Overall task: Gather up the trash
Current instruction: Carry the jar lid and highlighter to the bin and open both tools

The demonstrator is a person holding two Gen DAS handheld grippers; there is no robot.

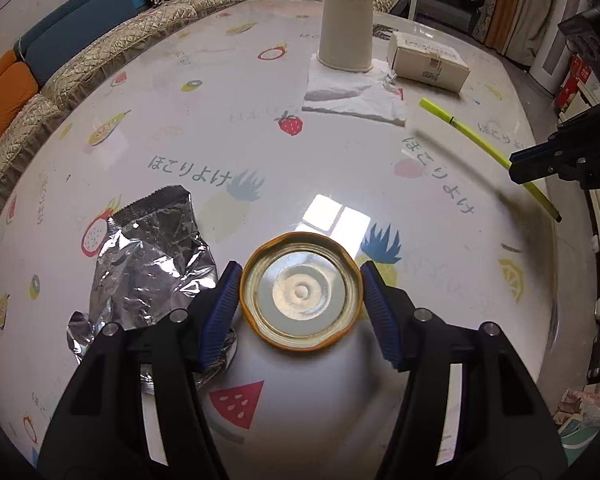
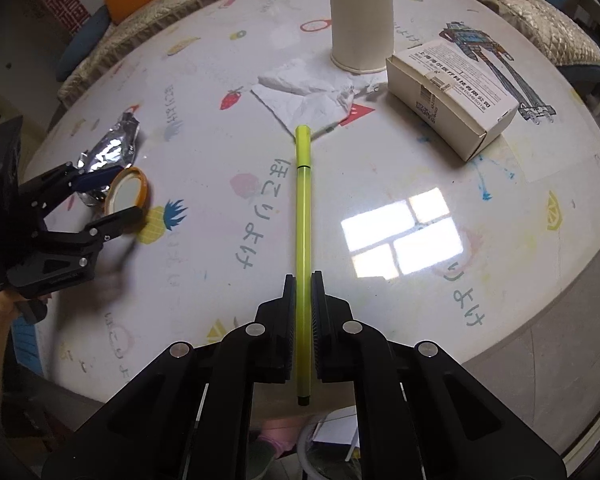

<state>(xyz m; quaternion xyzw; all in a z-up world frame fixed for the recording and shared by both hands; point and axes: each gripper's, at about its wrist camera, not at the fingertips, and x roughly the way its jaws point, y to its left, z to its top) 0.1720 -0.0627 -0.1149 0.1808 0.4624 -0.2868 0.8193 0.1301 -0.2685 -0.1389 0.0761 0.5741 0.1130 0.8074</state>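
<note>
My left gripper point(image 1: 300, 280) is shut on an orange-rimmed jar lid point(image 1: 300, 290), inner side facing me, held above the table; the gripper point(image 2: 118, 192) and the lid point(image 2: 126, 196) also show in the right wrist view. A crumpled silver foil wrapper point(image 1: 152, 260) lies just left of it, and shows in the right wrist view too point(image 2: 108, 152). My right gripper point(image 2: 302, 280) is shut on a yellow-green pen point(image 2: 302, 208), held above the table; the pen point(image 1: 472, 136) and gripper point(image 1: 512, 164) show at the right of the left wrist view.
An upturned white paper cup point(image 1: 346, 32) stands on a crumpled tissue point(image 1: 356, 94) at the far side of the fruit-print table point(image 1: 180, 128). A white carton point(image 1: 428, 60) lies beside it. A quilted sofa point(image 1: 100, 52) curves behind. The table's near edge point(image 2: 540, 344) is close.
</note>
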